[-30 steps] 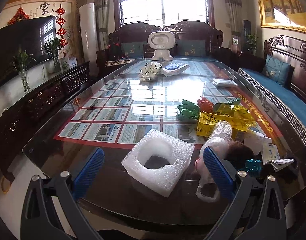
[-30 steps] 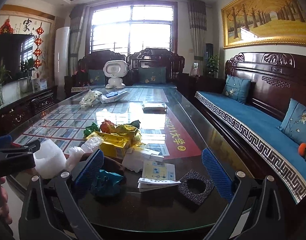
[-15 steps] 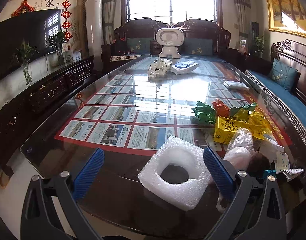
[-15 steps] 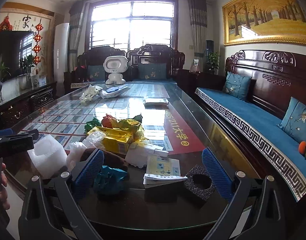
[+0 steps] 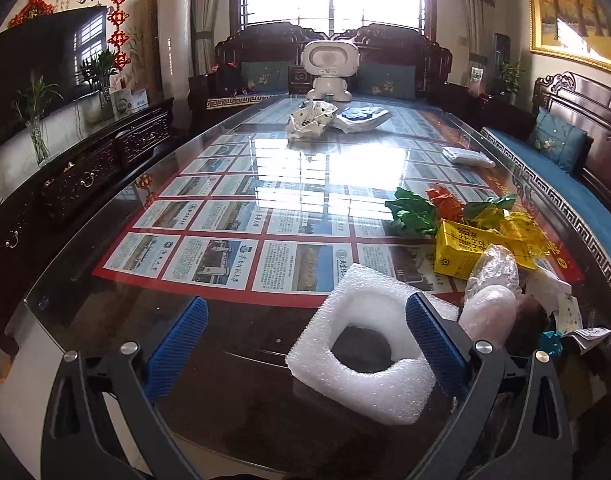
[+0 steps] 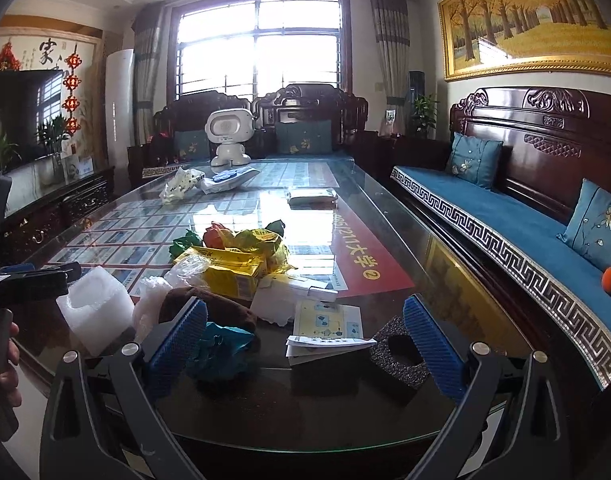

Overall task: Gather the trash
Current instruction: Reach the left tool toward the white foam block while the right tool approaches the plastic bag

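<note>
A white foam square with a round hole (image 5: 365, 344) lies on the glass table near its front edge; it also shows in the right wrist view (image 6: 95, 308). My left gripper (image 5: 305, 344) is open, its right finger (image 5: 435, 340) over the foam's right side. A trash pile sits to the right: yellow carton (image 5: 471, 250), clear plastic bags (image 5: 491, 300), green and orange wrappers (image 5: 415, 212). My right gripper (image 6: 305, 344) is open above a folded leaflet (image 6: 327, 338), with a teal wrapper (image 6: 219, 346) at its left finger and a black foam square (image 6: 401, 354) at its right finger.
The long glass table (image 5: 289, 184) has a crumpled white bag (image 5: 309, 120), a blue-white packet (image 5: 361, 116) and a white robot toy (image 5: 330, 70) at the far end. A wooden sofa with blue cushions (image 6: 517, 220) runs along the right. A dark sideboard (image 5: 81, 176) stands left.
My left gripper has shifted left, so the white foam now sits toward its right finger. My right gripper has edged forward and lower toward the leaflet and black foam.
</note>
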`<move>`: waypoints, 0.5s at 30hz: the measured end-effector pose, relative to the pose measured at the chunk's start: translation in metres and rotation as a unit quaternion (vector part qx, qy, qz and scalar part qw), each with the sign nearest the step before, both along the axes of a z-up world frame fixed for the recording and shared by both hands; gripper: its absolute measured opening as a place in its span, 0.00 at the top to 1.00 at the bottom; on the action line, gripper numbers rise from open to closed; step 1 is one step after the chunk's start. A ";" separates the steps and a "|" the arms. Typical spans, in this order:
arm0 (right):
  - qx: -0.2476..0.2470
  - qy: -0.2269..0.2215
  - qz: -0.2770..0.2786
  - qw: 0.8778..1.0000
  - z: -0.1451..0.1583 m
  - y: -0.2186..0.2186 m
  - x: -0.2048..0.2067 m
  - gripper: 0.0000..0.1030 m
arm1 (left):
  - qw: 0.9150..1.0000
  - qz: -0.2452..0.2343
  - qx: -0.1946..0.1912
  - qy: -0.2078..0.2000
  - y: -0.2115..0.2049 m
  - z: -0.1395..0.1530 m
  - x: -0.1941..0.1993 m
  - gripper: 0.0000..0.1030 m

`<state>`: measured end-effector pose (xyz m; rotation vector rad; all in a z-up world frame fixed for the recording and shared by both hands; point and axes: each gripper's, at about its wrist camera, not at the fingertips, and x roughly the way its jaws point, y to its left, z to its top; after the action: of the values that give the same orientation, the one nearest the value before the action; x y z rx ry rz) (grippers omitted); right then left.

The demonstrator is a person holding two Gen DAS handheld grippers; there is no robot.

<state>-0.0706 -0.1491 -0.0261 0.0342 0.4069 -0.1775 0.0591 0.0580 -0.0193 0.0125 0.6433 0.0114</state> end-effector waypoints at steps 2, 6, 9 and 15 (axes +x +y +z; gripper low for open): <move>0.001 0.002 0.001 1.000 -0.002 0.000 0.001 0.08 | 1.000 -0.011 0.005 0.003 -0.002 0.000 -0.003 0.04; 0.004 0.006 0.004 1.000 -0.004 0.002 0.002 0.08 | 1.000 -0.009 0.017 0.013 0.004 -0.004 -0.002 0.04; 0.006 0.006 0.006 1.000 -0.004 0.004 0.003 0.08 | 1.000 0.001 0.011 0.023 0.012 -0.007 0.002 0.04; -0.002 0.010 0.016 1.000 -0.005 0.011 0.005 0.08 | 0.999 0.000 0.011 0.039 0.013 -0.011 0.008 0.04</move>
<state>-0.0655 -0.1381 -0.0308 0.0230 0.4266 -0.1477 0.0667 0.0707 -0.0305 0.0344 0.7205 0.0186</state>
